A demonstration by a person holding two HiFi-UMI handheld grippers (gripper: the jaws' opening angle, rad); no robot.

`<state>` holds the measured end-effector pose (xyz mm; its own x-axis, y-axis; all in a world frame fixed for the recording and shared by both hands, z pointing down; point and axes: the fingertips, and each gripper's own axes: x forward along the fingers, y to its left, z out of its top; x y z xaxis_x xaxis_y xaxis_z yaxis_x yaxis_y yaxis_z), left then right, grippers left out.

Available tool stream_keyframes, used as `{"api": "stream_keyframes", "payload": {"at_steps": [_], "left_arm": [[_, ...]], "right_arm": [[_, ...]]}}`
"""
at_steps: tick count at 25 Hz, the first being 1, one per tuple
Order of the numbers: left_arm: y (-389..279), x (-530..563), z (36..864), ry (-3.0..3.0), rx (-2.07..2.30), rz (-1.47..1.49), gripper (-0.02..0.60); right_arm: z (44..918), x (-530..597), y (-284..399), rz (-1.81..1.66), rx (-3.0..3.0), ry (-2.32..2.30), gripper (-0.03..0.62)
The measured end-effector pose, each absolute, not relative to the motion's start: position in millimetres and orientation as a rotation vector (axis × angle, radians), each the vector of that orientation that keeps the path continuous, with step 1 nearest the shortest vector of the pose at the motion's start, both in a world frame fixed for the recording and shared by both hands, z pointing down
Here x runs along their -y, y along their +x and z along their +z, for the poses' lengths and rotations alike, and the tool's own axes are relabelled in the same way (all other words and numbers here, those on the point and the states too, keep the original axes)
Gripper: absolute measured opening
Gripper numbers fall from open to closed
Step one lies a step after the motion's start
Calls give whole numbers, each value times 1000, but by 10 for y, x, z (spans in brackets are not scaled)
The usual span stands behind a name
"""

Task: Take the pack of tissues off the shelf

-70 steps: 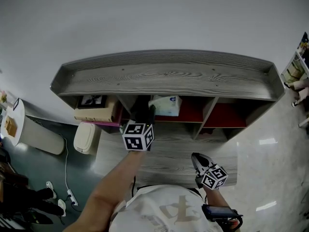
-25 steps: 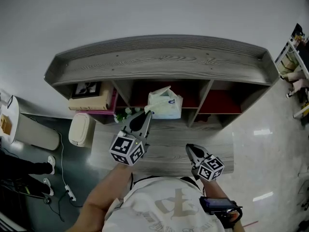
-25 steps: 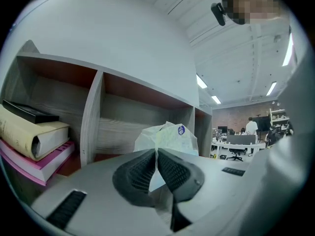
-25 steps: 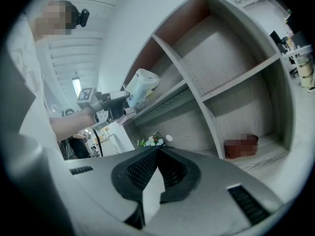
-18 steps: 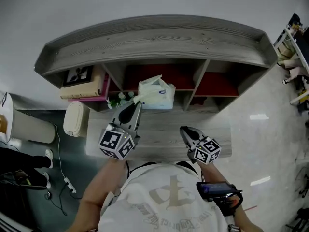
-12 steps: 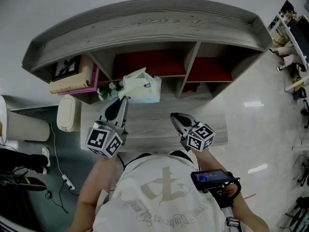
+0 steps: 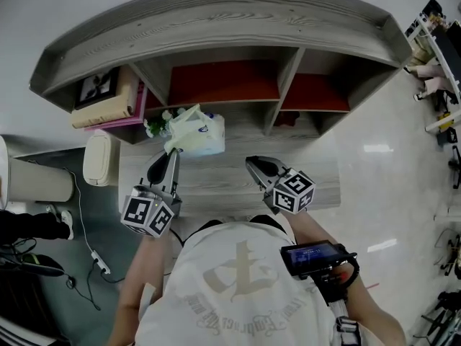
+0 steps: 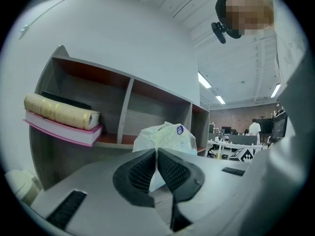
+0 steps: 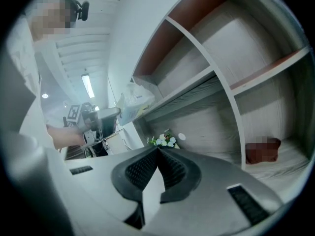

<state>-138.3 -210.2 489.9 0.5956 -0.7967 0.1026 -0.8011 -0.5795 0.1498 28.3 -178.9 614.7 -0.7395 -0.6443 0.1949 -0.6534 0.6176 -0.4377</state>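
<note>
The pack of tissues [image 7: 196,130] is a pale crinkled plastic pack with a small blue mark. It hangs in the air in front of the grey wooden shelf [image 7: 216,20], outside its middle compartment. My left gripper [image 7: 171,152] is shut on the pack's near edge, and the pack [image 8: 165,137] rises just past the meeting jaw tips [image 8: 156,150] in the left gripper view. My right gripper [image 7: 251,163] is shut with nothing in it, to the right of the pack. In the right gripper view the pack [image 9: 134,101] shows at the left beyond the closed jaw tips [image 9: 158,148].
A thick tan book [image 7: 101,108] lies on a pink one in the shelf's left compartment. Small white flowers [image 7: 155,125] sit on the low shelf board. A white bin [image 7: 98,161] stands at the left. A dark red object [image 9: 262,150] lies in a lower right compartment.
The tissue pack has come out of the middle compartment, held by my left gripper, and moved toward me and to the left. The right gripper has shifted slightly up and left.
</note>
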Motion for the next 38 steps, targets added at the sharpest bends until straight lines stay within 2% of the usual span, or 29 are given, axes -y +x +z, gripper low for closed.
{"api": "stream_keyframes", "payload": {"at_steps": [20,38], "left_arm": [[-1931,1676,5822,2393,1487,196,17],[-2019,1558,6179,2291,1484,243,17]], "right_arm": [[6206,1800,-59,743,2820,978,5],[6189,1828,-94,722,2829,931,3]]}}
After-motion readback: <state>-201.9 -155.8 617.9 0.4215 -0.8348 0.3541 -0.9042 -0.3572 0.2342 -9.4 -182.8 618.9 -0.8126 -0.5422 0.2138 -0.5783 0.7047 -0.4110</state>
